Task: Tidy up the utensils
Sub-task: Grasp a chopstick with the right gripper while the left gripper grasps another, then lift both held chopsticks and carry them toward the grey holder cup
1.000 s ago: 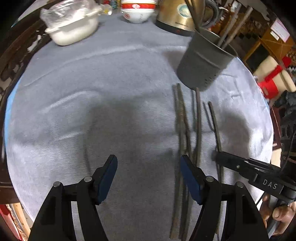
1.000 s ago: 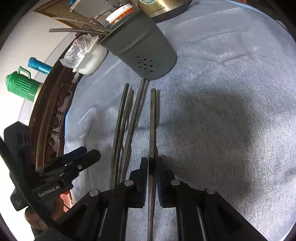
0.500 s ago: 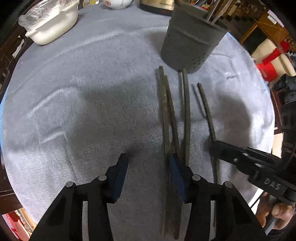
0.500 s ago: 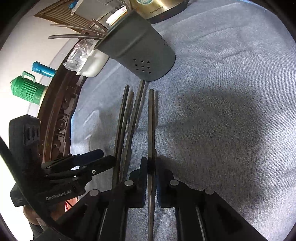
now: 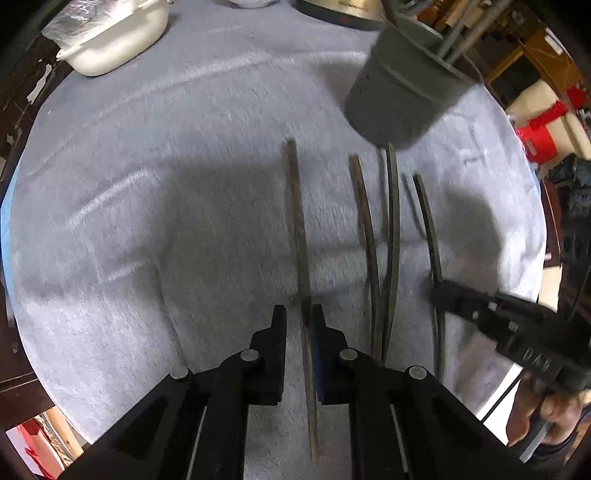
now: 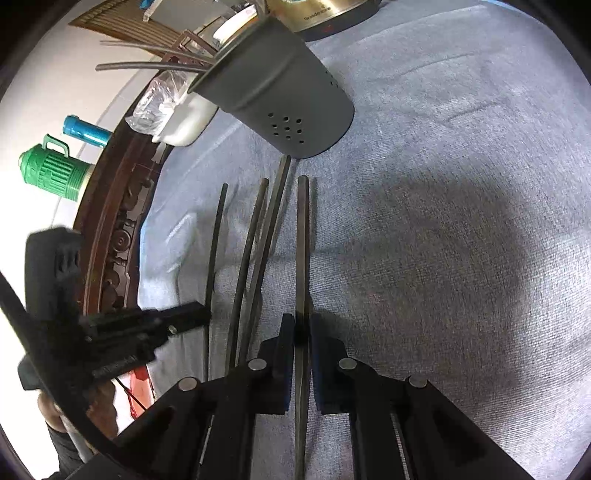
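Since half a second ago the left gripper (image 5: 298, 317) has closed its wide-open fingers on the leftmost chopstick (image 5: 297, 229), and that stick is now sitting apart from the two it was lying against. It is passing straight between the left fingers, pinched near its lower third, tip pointing toward the grey holder (image 5: 400, 99).

The right gripper (image 6: 302, 332) is staying nearly closed on its own chopstick (image 6: 303, 240), the rightmost of the row, gripped low along its length. Both sticks look close to the cloth; whether they are lifting yet is hard to tell, since the left view is blurring with motion.

Between them, two loose chopsticks (image 5: 384, 251) are lying side by side and crossing near their lower ends, one tip reaching the holder's base. The holder is standing just past the sticks, several more already poking out of its mouth.

So the step in hand is picking up, one stick per gripper. Next, each stick probably needs raising, tipping upright and dropping into the holder's mouth without knocking it.

Around this, the blue-grey cloth (image 5: 184, 184) is covering the table, with a white dish (image 5: 114, 44) and a brass kettle base (image 6: 325, 14) at the far edge.
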The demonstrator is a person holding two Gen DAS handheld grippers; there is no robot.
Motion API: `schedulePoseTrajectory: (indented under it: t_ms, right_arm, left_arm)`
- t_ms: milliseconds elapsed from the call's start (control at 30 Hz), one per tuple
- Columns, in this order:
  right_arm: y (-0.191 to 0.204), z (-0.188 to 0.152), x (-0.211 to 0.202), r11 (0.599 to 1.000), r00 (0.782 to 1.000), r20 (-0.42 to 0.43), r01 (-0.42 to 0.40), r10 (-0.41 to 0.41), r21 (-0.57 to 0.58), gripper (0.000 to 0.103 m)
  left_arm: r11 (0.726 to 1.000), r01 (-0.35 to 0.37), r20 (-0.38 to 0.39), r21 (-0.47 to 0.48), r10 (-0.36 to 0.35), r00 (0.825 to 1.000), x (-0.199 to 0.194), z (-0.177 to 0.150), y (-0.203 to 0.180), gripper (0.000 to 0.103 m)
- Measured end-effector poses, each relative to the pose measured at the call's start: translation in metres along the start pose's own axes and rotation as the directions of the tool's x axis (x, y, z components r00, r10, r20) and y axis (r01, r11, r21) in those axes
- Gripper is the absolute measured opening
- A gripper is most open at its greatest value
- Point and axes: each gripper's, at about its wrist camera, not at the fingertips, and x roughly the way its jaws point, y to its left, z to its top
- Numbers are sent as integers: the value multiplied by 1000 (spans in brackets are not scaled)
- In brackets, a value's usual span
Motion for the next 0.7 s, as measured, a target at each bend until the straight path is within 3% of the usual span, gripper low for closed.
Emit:
schedulePoseTrajectory:
  t_ms: [400,700]
  right_arm:
    - [14,17,4,990,990,-47,134,-136,-44,15]
    - [23,26,12,980,976,-99,189,-194,-61,17]
  left_arm:
    - [997,-63,-72,36,66,995,22,23,-34,12]
    - [1000,-25,-104,11,26,994,29,33,-25,11]
